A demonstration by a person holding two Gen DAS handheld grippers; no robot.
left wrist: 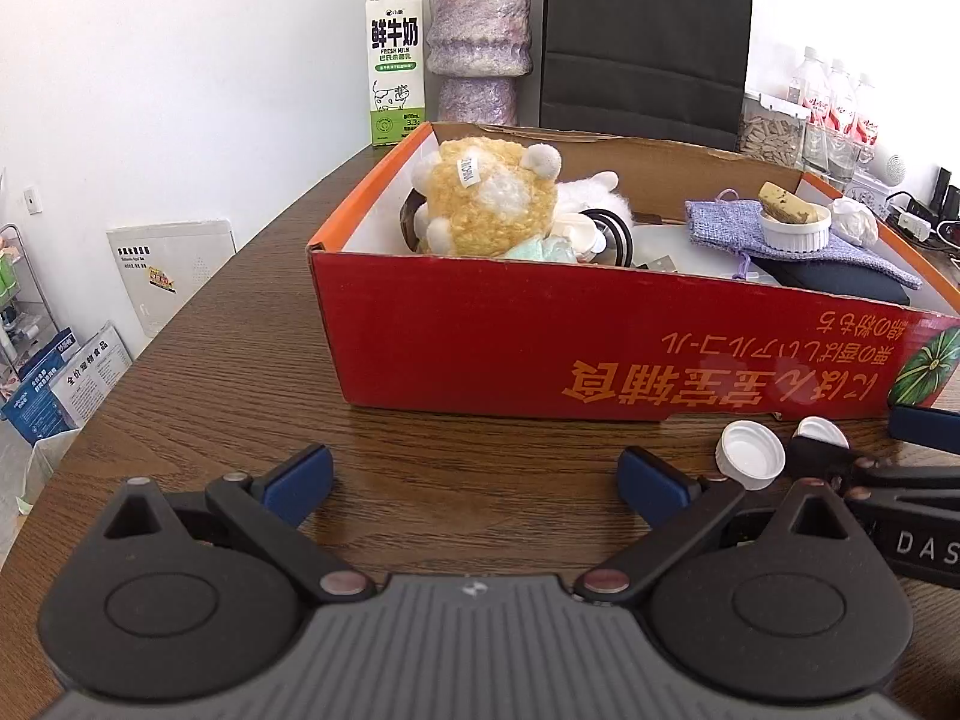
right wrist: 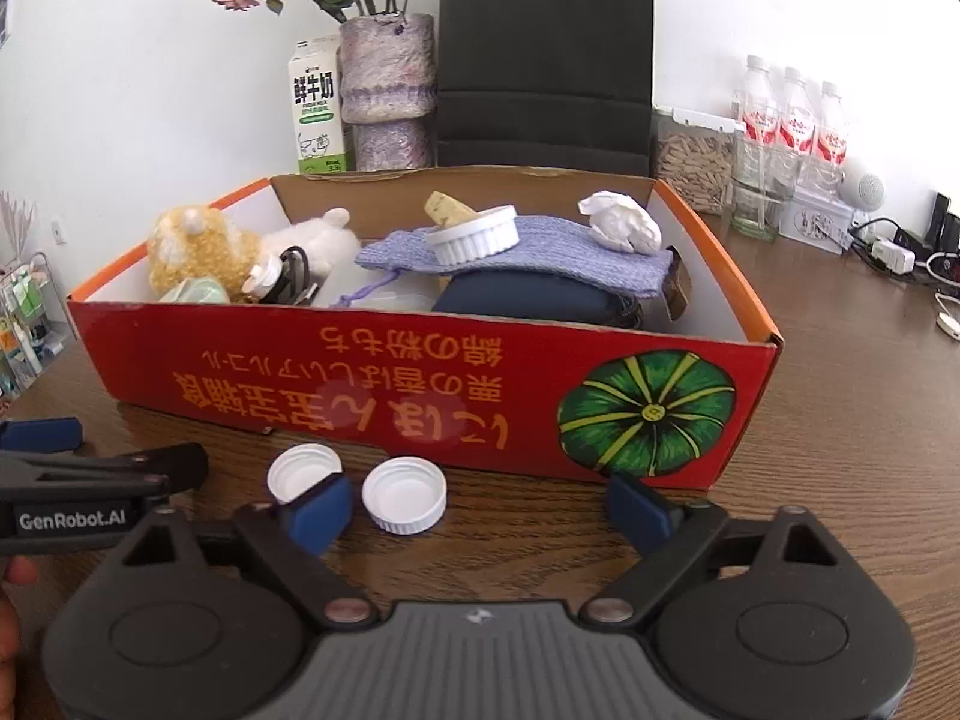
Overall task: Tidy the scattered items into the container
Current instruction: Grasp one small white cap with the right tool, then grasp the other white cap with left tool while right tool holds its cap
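1. Lying open side up on the brown wood-grain surface (right wrist: 840, 420): two small white plastic screw caps, just in front of the long red cardboard box (right wrist: 420, 396) printed with a green pumpkin.
2. Sitting between the jaws of the right gripper (right wrist: 474, 510), closer to the left pad: the nearer white cap (right wrist: 405, 495). Resting just outside that left pad, partly hidden by it: the second white cap (right wrist: 303, 471).
3. Standing apart, touching neither cap: right jaws. Standing wide apart over bare surface, holding nothing: jaws of the left gripper (left wrist: 477, 480), with both caps off beyond the right pad.
4. Likely handling as very light, stiff and smooth-walled; probably prone to skidding or flipping if pinched off-centre.
5. Best hold, by judgement: pads squarely across the ribbed side wall, low near the surface, pressing gently.
6. Already filling the box: yellow plush toy (right wrist: 198, 252), lilac knitted pouch (right wrist: 540, 252), white ribbed ramekin (right wrist: 474, 237); leaving soft landing places for the caps.
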